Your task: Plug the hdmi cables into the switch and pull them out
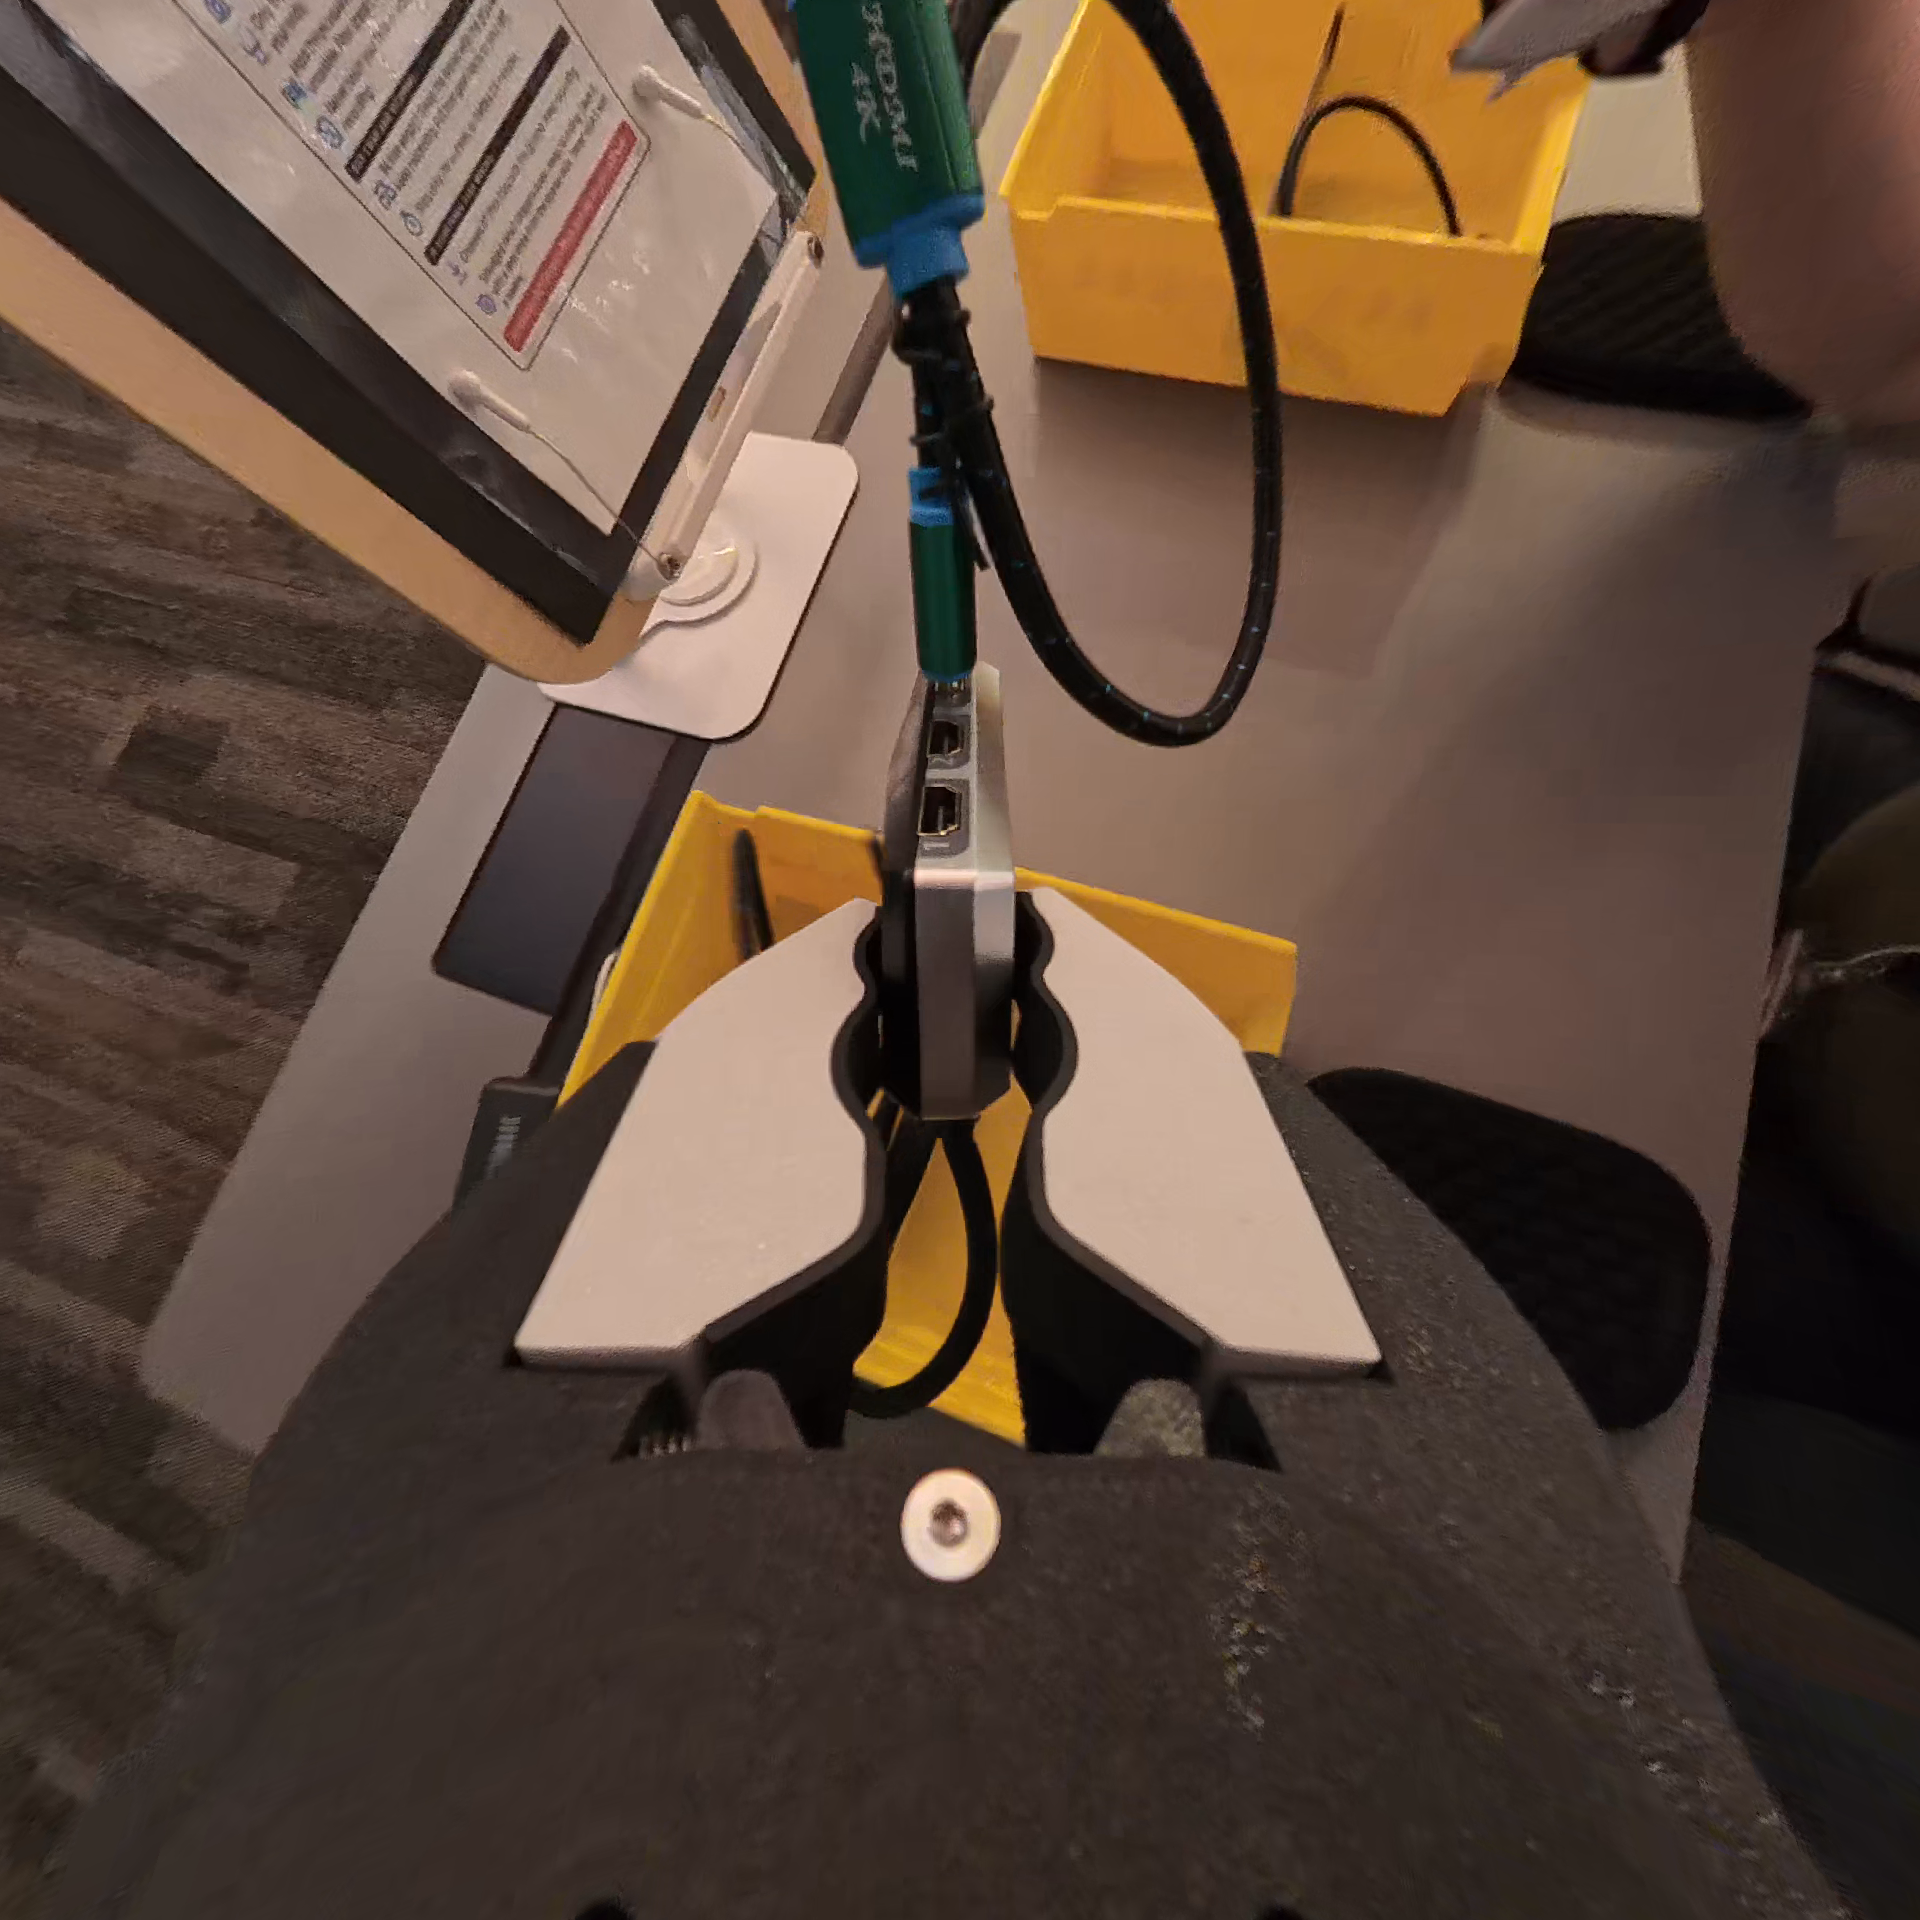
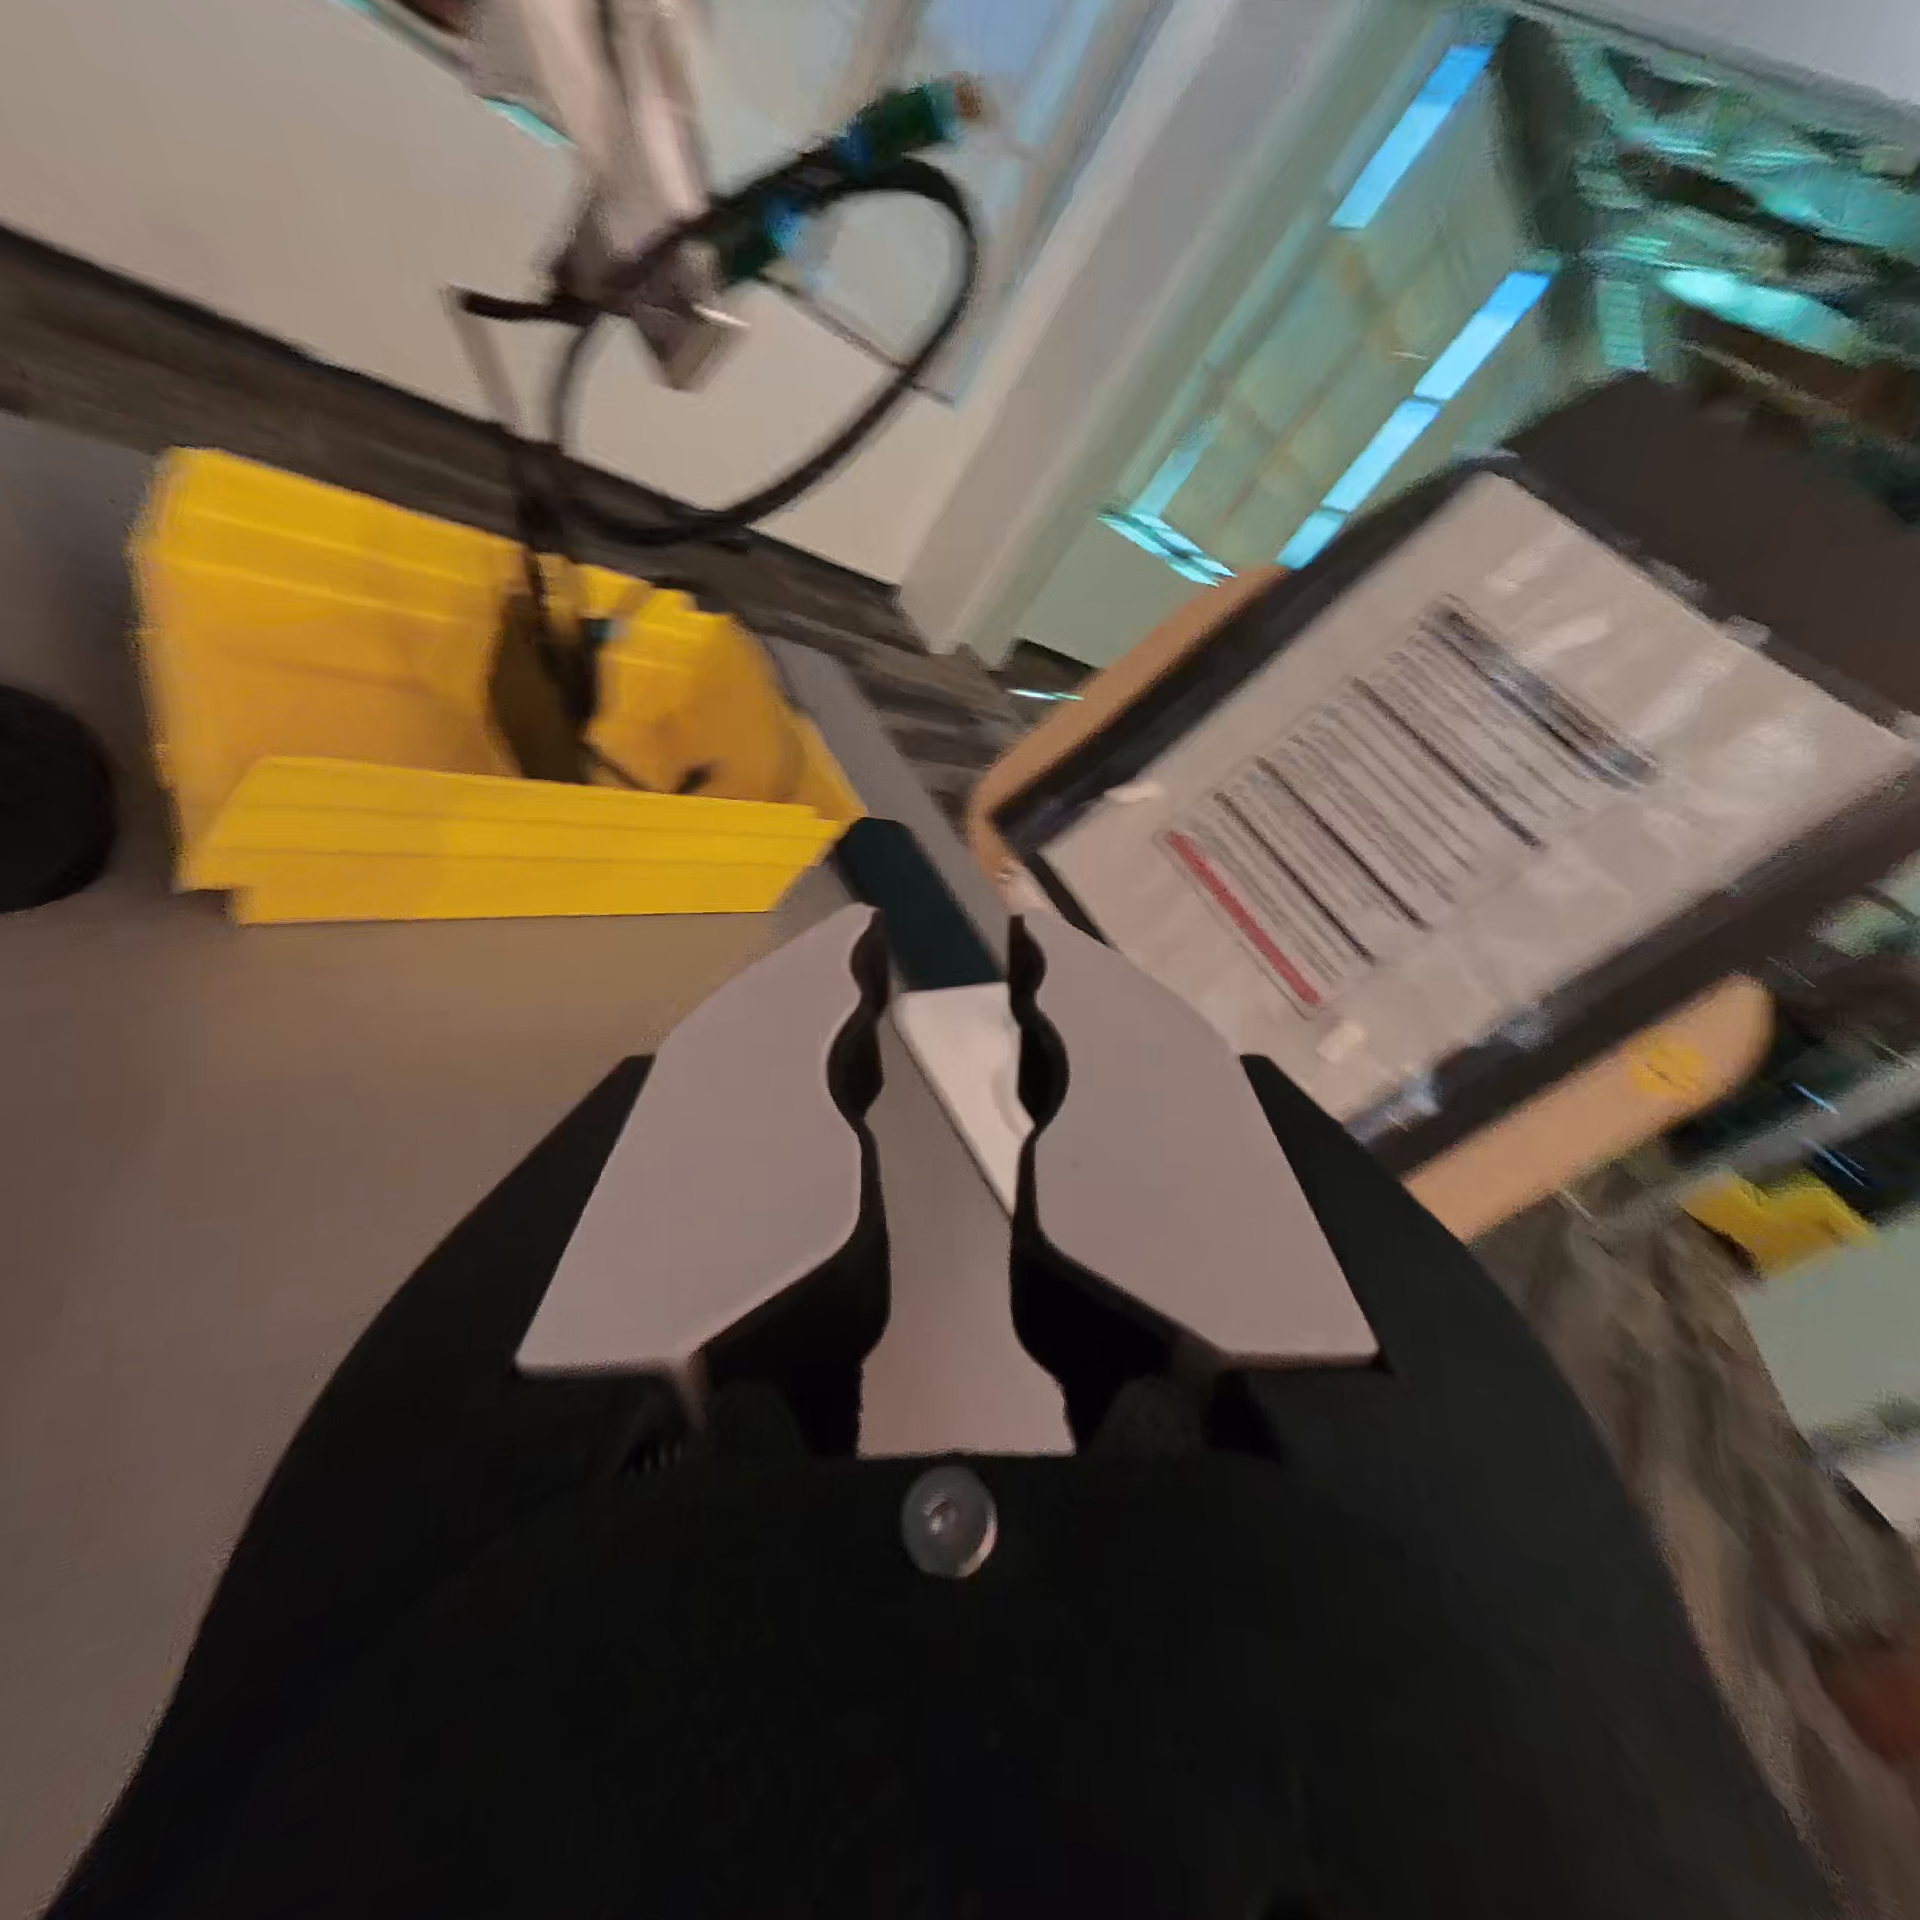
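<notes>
My left gripper (image 1: 948, 914) is shut on the grey HDMI switch (image 1: 961, 997) and holds it edge-on above a yellow bin (image 1: 727, 935). Two empty ports face me. A green HDMI plug (image 1: 940, 592) sits in the switch's far end. Its black braided cable (image 1: 1247, 416) loops round to a second green plug (image 1: 899, 125), which hangs free above. My right gripper (image 2: 948, 925) is open and empty over the grey table (image 2: 312, 1143). In the blurred right wrist view the switch (image 2: 675, 312) and cable (image 2: 935, 343) show far off at the upper left.
A second yellow bin (image 1: 1195, 281) holding a black cable stands at the back. A framed sign (image 1: 416, 208) on a white base (image 1: 769, 582) stands at the table's left edge. A black mesh chair (image 1: 1507, 1226) is at the right. A person's arm (image 1: 1818, 208) is at the upper right.
</notes>
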### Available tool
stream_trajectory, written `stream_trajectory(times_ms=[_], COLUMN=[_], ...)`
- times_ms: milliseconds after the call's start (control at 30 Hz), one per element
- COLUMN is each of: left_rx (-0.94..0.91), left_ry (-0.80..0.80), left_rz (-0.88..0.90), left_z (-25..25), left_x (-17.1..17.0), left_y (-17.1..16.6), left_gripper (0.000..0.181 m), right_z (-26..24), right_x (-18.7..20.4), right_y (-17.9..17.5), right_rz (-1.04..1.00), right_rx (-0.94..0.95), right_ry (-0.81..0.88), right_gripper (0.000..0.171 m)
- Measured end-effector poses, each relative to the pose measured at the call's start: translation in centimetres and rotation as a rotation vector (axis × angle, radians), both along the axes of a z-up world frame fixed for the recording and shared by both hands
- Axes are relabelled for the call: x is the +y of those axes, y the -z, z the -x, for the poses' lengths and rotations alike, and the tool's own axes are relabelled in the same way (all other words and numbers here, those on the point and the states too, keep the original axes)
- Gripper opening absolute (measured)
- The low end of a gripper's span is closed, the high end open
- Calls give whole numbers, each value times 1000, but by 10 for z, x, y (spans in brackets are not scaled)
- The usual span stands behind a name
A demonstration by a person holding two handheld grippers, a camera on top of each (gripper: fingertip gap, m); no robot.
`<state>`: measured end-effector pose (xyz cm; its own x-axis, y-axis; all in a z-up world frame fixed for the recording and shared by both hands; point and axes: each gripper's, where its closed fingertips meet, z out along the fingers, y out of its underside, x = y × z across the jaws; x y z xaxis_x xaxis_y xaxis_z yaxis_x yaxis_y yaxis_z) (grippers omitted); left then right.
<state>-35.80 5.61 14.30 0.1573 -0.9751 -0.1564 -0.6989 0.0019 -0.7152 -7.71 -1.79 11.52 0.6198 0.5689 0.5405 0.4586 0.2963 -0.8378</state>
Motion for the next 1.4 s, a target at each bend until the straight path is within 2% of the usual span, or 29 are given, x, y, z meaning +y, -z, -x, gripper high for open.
stream_trajectory(times_ms=[33, 133, 233, 433, 600, 933, 1067, 1133, 1267, 1400], left_rx=[17, 29, 27, 23, 40, 50, 62, 86, 174, 206], left_ry=[-11, -32, -43, -60, -55, -54, 15, 66, 201, 362], left_rz=[-11, -9, -21, -32, -59, -58, -43, -14, 56, 132], left_z=[-1, -6, -13, -31, -45, -64, -80, -90, -116, -149], left_x=[0, -2, -1, -2, -12, -35, -56, -70, -102, -133], left_y=[-3, -9, -14, -28, -50, -95, -100, -97, -80, -61], left_gripper=[21, 21, 19, 21, 21, 21, 21, 21, 21, 21], right_z=[-16, -85, -112, -122, -123, -111, -93, -72, -22, -4], right_x=[11, 35, 39, 53, 57, 54, 50, 44, 13, -14], right_y=[-4, -19, -22, 1, 5, 7, 6, 5, 4, 4], right_rz=[-34, -121, -143, -44, -23, 79, 83, 81, 58, 0], right_rx=[38, 104, 154, 182, 184, 258, 239, 221, 225, 244], right_ry=[131, 620, 772, 769, 751, 600, 485, 339, -92, -349], right_gripper=[18, 20, 25, 28, 30, 31, 31, 31, 31, 35])
